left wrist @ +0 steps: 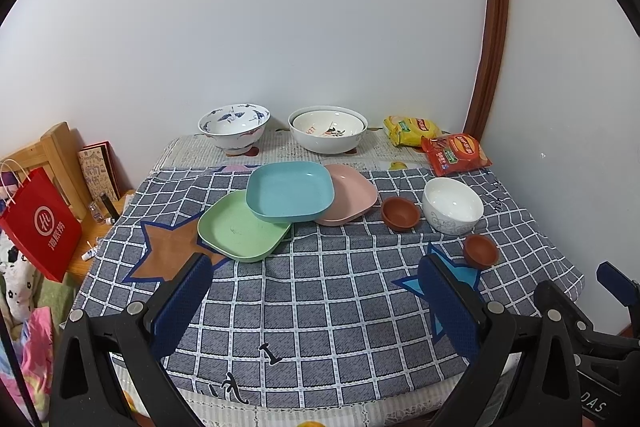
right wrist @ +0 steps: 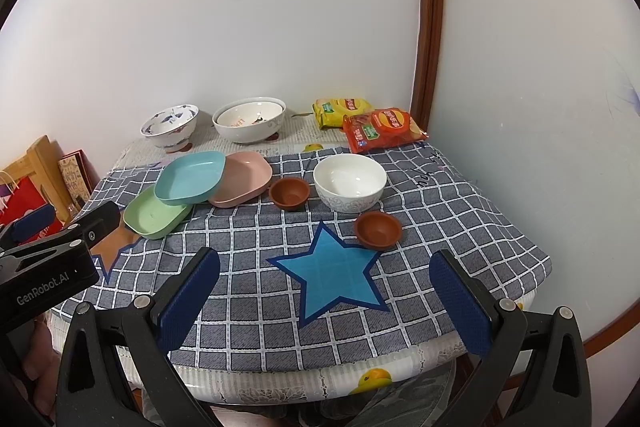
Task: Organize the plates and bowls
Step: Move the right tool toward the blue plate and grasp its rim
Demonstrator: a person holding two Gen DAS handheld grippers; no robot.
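1. While both sets of jaws stand spread and empty, we hold the left gripper (left wrist: 316,297) and right gripper (right wrist: 326,291) above the near edge of the counter (right wrist: 256,331).
2. We find the blue plate (left wrist: 290,191) resting across the green plate (left wrist: 240,231) and pink plate (left wrist: 352,199), mid-counter.
3. We judge these plates light, stiff and likely slick; pinch a raised rim.
4. We treat the white bowl (right wrist: 349,182) as fragile, and the two brown bowls (right wrist: 378,229) beside it as small; grip each by its wall.
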